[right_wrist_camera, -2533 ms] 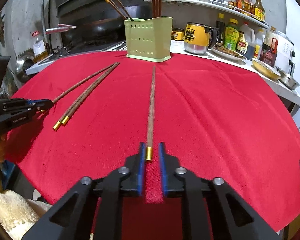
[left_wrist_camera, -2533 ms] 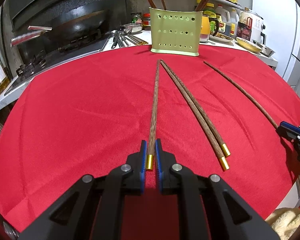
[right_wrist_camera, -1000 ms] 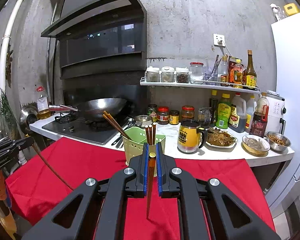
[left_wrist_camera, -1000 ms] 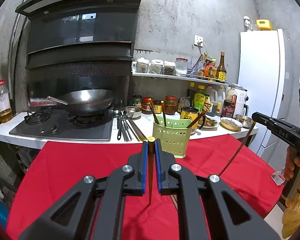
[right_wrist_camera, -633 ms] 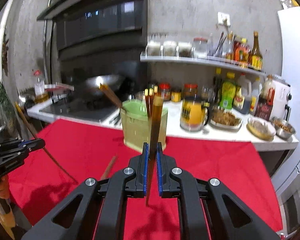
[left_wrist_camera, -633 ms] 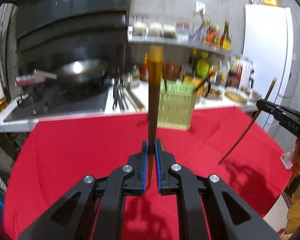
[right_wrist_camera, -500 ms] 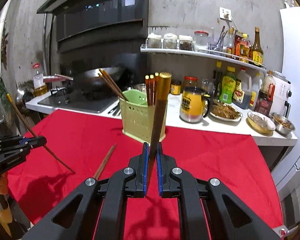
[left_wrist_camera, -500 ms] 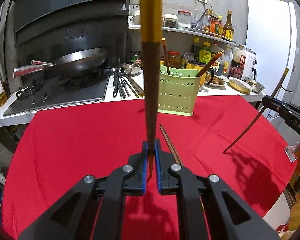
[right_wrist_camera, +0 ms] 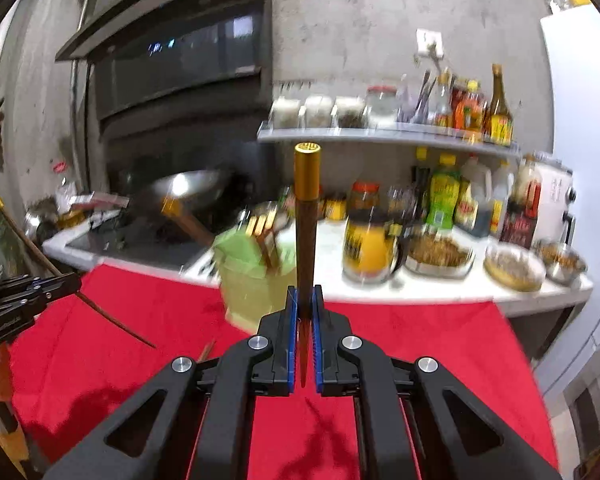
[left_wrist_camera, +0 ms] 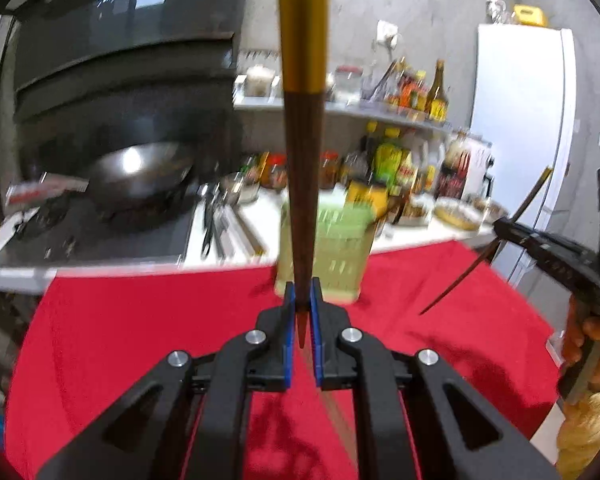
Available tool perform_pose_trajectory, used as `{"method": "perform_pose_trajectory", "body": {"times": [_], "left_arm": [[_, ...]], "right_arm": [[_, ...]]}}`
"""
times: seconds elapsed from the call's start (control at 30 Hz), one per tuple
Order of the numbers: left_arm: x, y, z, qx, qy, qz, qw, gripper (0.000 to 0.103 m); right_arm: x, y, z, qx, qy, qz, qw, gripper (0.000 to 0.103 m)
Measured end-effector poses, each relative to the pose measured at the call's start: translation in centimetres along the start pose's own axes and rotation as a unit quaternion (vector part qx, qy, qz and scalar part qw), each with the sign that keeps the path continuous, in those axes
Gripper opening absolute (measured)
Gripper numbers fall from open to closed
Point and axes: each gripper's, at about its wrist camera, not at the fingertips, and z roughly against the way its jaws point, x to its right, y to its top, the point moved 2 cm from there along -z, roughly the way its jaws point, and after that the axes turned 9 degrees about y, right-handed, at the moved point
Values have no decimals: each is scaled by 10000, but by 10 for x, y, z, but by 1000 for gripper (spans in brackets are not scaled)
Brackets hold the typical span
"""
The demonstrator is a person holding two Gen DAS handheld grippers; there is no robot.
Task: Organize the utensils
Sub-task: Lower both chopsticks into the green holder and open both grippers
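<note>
Above the red-clothed bench, the left gripper is clamped on the thin end of a dark wooden chopstick, gold cap up. The right gripper pinches a second chopstick likewise, and the green utensil holder stands just beyond at the bench's far edge.

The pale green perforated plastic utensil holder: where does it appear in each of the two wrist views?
Left wrist view: pale green perforated plastic utensil holder at centre, behind the held chopstick.
Right wrist view: holder left of centre, beside the gripped chopstick.
Shared landmark: the yellow mug on the white counter.
</note>
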Motion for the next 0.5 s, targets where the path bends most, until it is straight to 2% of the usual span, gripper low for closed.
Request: {"method": "perform_pose_trajectory", "body": {"times": [0.13,0.27,0.4,0.5], "left_arm": [[16,55,-13,417,-219,-7,9989,6],[31,94,-48,541,-124,-78,9984,6],[40,103,-94,301,-1,-216,9993,6],[43,98,-129,25,62,-293,9995,6]], "right_arm": [[11,46,-7,593,-42,0,9982,7],[16,79,-23,1044,84,-28,9945,7],[22,86,-58,897,277,-197,9954,7],[25,76,-89,567,393,-263,9973,7]]}}
